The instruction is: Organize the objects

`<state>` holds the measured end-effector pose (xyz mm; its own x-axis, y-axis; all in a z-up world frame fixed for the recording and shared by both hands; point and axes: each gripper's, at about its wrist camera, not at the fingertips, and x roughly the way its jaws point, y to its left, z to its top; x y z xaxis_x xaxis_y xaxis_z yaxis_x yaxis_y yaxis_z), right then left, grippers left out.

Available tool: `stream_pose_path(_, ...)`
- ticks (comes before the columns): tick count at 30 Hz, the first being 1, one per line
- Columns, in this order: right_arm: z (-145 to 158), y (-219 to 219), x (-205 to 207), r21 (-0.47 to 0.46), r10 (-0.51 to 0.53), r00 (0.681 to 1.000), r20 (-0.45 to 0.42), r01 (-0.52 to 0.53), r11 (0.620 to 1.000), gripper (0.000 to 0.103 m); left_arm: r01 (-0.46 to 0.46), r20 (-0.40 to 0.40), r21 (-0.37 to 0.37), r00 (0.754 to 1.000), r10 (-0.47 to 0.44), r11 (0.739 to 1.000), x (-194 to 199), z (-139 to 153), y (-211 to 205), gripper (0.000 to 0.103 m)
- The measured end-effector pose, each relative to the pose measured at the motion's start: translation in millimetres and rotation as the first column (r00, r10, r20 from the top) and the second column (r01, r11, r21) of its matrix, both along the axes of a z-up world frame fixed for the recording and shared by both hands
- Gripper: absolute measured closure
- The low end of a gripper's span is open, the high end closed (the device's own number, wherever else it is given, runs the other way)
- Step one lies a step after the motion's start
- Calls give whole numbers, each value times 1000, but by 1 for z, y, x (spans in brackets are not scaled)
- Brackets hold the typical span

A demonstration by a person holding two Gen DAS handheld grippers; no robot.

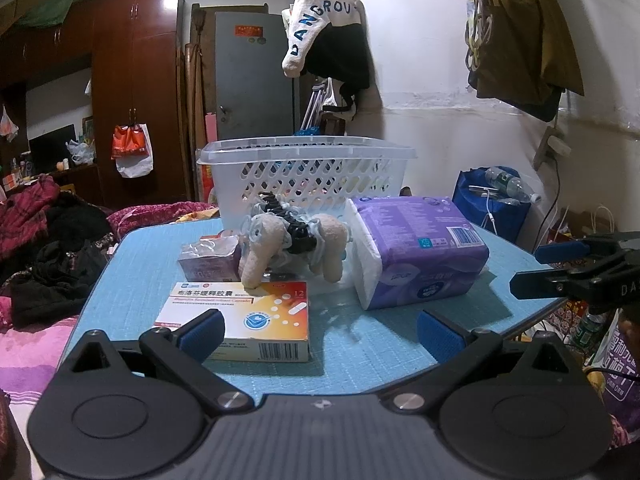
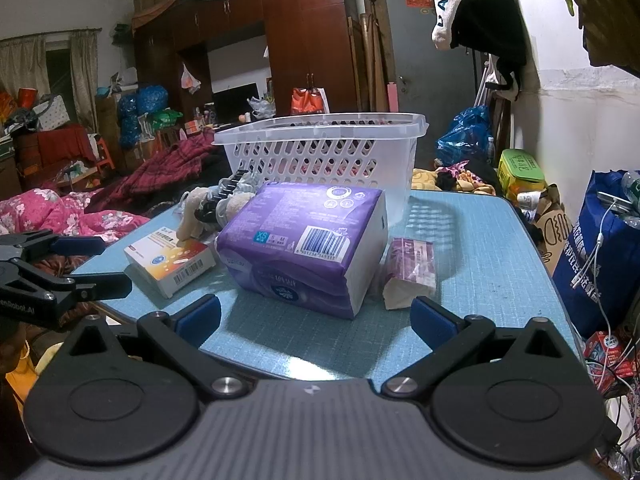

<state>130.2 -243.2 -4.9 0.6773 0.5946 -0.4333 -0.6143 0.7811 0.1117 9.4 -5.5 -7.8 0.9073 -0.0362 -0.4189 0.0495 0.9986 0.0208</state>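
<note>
Facing purple pack point(image 2: 308, 240), white basket point(image 2: 320, 152); left claw point(image 1: 320, 334), right claw point(image 2: 316, 320) released.

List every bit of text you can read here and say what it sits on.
"DANGROU": hanging white garment.
"XS": purple pack.
"12": medicine box; its Chinese and small Latin lines are too blurred to read.
"enRobot.AI": left tongs.
Barcode digits, the small pink packet and the door's red sign: unreadable.

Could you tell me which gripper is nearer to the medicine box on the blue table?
The left gripper: the medicine box lies right at its left finger, jaws open. The right gripper sits open farther off, facing the purple pack, with the box off to its left.
</note>
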Motion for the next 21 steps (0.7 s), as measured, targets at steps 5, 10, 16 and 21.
stream_pose_path(5, -1, 1, 0, 2, -1, 1000, -1, 1, 1000, 0, -5, -4, -4, 1000, 5, 1000, 2, -1, 2, 0)
stream_pose_path(10, -2, 2, -1, -6, 4, 1000, -5, -4, 1000, 0, -11, -11, -13, 1000, 11, 1000, 5, -3, 5, 0)
stream_pose_path(16, 0, 1, -1, -5, 5, 1000, -5, -5, 1000, 0, -13, -8, -15, 1000, 13, 1000, 5, -3, 6, 0)
stream_pose_path(21, 0, 1, -1, -4, 4, 1000, -5, -4, 1000, 0, -15, -9, -15, 1000, 15, 1000, 6, -3, 7, 0)
